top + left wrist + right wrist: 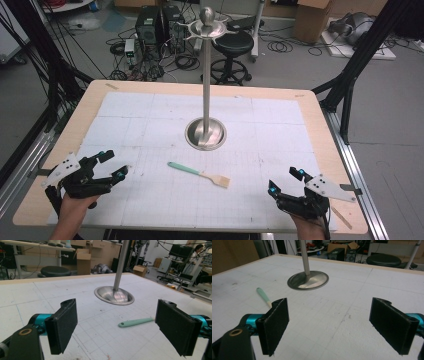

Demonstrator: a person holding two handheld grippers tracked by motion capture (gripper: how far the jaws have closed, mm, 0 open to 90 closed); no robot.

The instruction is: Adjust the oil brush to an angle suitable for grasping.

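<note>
Brush flat on table mat, both hand-held grippers spread wide, empty, well apart from it.

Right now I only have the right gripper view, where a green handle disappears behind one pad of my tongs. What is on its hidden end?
Observer: The utensil ends in a flat tan head, which points toward the side of the right tongs.
Operator: What tops the metal pole?
Observer: The stand carries a ringed disc with a ball above it.
Operator: And the left tongs?
Observer: The left tongs are open and hold nothing, near the table's front left corner.
</note>
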